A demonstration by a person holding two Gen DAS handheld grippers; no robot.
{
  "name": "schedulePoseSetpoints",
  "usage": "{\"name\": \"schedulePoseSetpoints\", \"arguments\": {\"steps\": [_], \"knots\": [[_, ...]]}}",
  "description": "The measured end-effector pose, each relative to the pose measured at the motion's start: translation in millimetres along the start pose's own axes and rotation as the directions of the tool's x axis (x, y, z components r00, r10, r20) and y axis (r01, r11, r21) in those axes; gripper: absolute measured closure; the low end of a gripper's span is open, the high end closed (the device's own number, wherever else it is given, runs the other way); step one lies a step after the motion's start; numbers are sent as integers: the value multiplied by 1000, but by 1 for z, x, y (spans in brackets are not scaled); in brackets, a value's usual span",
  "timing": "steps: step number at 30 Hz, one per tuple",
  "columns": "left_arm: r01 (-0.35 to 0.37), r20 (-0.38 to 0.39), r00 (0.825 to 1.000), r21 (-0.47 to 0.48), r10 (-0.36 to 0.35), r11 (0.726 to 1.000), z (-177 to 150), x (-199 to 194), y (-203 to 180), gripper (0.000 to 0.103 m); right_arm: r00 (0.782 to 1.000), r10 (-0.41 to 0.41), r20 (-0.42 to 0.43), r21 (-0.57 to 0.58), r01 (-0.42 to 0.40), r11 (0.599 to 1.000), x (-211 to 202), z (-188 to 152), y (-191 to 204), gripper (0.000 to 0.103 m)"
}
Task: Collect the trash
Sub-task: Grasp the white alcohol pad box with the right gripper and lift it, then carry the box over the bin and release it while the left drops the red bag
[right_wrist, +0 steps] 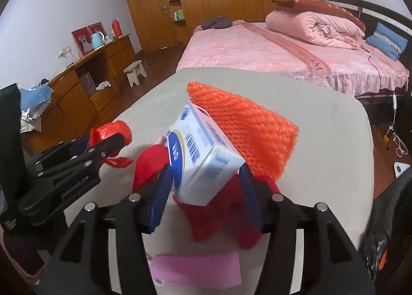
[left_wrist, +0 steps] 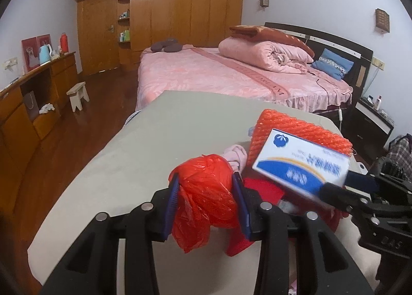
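My left gripper [left_wrist: 207, 201] is shut on a crumpled red plastic bag [left_wrist: 206, 197], held above the grey table [left_wrist: 144, 145]. It also shows at the left of the right wrist view [right_wrist: 108, 140]. My right gripper [right_wrist: 206, 189] is shut on a white and blue cardboard box [right_wrist: 200, 158], tilted and lifted over the table; the box also shows in the left wrist view [left_wrist: 301, 163]. An orange foam net [right_wrist: 244, 127] lies on the table behind the box. A red cloth [right_wrist: 221, 222] lies under my right gripper.
A pink paper strip [right_wrist: 195, 266] lies at the table's near edge. A pinkish cloth [left_wrist: 235, 154] sits by the orange net. A pink bed [left_wrist: 231, 73] stands beyond the table, wooden wardrobes [left_wrist: 180, 6] behind, a low cabinet [left_wrist: 33, 96] and a small stool [left_wrist: 78, 95] at left.
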State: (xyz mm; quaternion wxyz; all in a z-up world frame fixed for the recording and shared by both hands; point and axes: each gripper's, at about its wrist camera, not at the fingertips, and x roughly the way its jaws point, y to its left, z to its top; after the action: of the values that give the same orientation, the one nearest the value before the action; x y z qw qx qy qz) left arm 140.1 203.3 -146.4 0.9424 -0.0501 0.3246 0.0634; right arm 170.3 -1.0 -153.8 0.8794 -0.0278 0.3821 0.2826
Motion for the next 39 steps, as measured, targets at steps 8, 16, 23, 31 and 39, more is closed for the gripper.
{"name": "schedulePoseSetpoints", "arguments": {"steps": [8, 16, 23, 31, 39], "knots": [[-9, 3, 1000, -6, 10, 1000, 1, -1, 5, 63, 1000, 9, -24, 28, -8, 1000, 10, 6, 1, 44], [-13, 10, 1000, -19, 13, 1000, 1, -1, 8, 63, 998, -41, 47, -30, 43, 999, -11, 12, 5, 25], [-20, 17, 1000, -26, 21, 999, 3, -3, 15, 63, 1000, 4, 31, -67, -2, 998, 5, 25, 9, 25], [-38, 13, 999, -35, 38, 999, 5, 0, 22, 63, 998, 15, -53, -72, -18, 997, 23, 11, 11, 34], [-32, 14, 999, -42, 33, 999, 6, 2, 24, 63, 999, -33, -33, -99, 30, 995, 30, 19, 20, 34]]}}
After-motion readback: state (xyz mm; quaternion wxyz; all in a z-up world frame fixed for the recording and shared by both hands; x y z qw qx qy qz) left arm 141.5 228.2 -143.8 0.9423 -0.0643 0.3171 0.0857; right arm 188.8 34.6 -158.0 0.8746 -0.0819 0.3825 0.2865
